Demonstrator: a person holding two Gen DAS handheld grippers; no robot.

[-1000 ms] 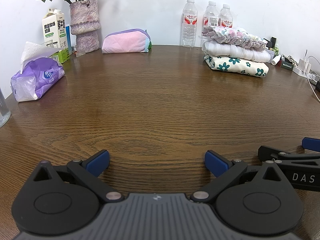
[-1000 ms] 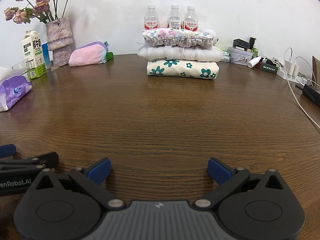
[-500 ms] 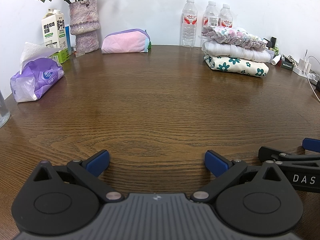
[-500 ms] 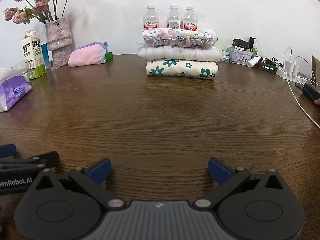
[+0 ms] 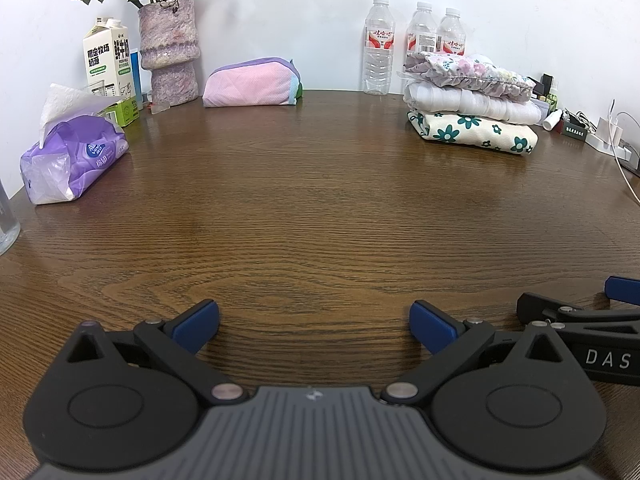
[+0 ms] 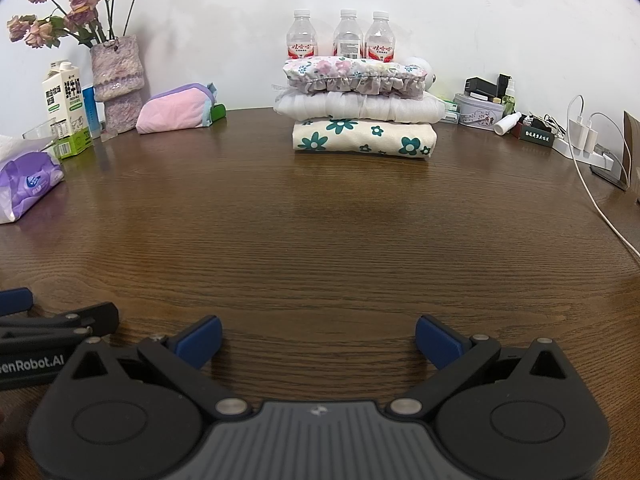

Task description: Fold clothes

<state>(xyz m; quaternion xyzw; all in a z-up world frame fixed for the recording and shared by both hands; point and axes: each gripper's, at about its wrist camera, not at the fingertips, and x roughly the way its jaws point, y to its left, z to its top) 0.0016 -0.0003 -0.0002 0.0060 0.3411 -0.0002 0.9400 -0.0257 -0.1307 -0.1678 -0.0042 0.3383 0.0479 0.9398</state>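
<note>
nothing has really changed over the last second: both views match the earlier ones, and i read that as an idle pause with no garment in hand and none laid out to fold

going left to right from my left tool's camera: one purple tissue pack (image 5: 74, 156), one milk carton (image 5: 107, 68), one vase of dried roses (image 5: 169, 50), one pink pouch (image 5: 252, 89), then three water bottles (image 5: 378, 46) along the wall. in front of the bottles sits the stack of folded clothes (image 5: 472, 118), three pieces counted: a floral ruffled one on top, a white one in the middle, a cream one with green flowers at the bottom. it stands at the far right of the bench (image 5: 320, 216), well apart from both tools. beyond it lie chargers and small clutter i can't count

my left tool (image 5: 314, 322) is spread wide, with nothing between its blue pads, low over bare wood. my right tool (image 6: 318, 338) is just beside it, equally wide apart and holding nothing

judging by the neat stack, the folding looks finished, or a fresh item must come from out of view
</note>
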